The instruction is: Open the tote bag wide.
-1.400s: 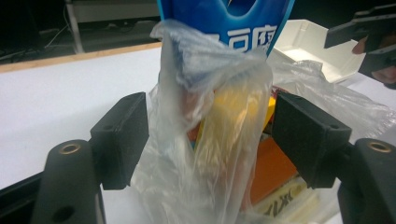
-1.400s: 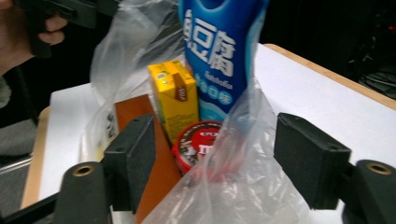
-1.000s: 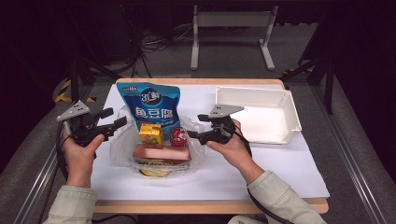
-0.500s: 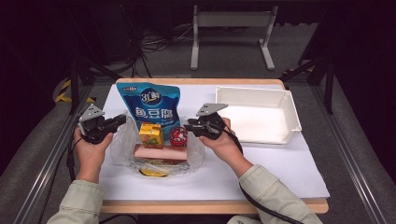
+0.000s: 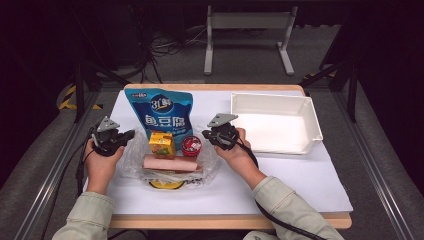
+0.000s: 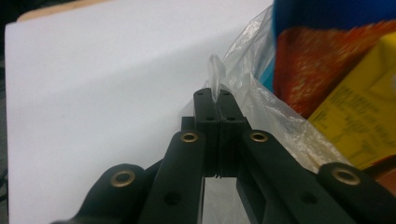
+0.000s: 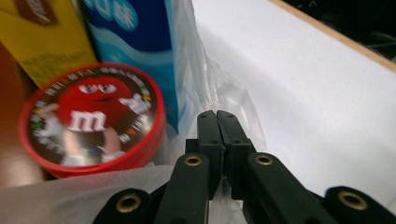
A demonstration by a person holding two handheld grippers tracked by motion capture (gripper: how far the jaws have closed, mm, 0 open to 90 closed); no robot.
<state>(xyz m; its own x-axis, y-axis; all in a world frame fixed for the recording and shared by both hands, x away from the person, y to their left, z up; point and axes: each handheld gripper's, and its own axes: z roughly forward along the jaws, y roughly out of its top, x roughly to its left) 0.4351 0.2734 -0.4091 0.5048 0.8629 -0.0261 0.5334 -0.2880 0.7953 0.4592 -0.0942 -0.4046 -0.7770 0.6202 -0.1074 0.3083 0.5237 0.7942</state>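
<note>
My left gripper (image 5: pixel 131 134) has its jaws clamped on a thin tab of the clear plastic bag (image 5: pixel 131 159) at its left edge, and that pinch looks shallow, so I'd guess the film slips out if I pull hard. The bag lies mid-table holding a yellow carton (image 5: pixel 162 144), a sausage (image 5: pixel 171 162) and a red candy tin (image 5: pixel 190 145). My right gripper (image 5: pixel 206 134) is closed on the bag's right edge; uneven pulling could tear the film or tip things out.

Bright table, dark surroundings, blurry close-ups
</note>
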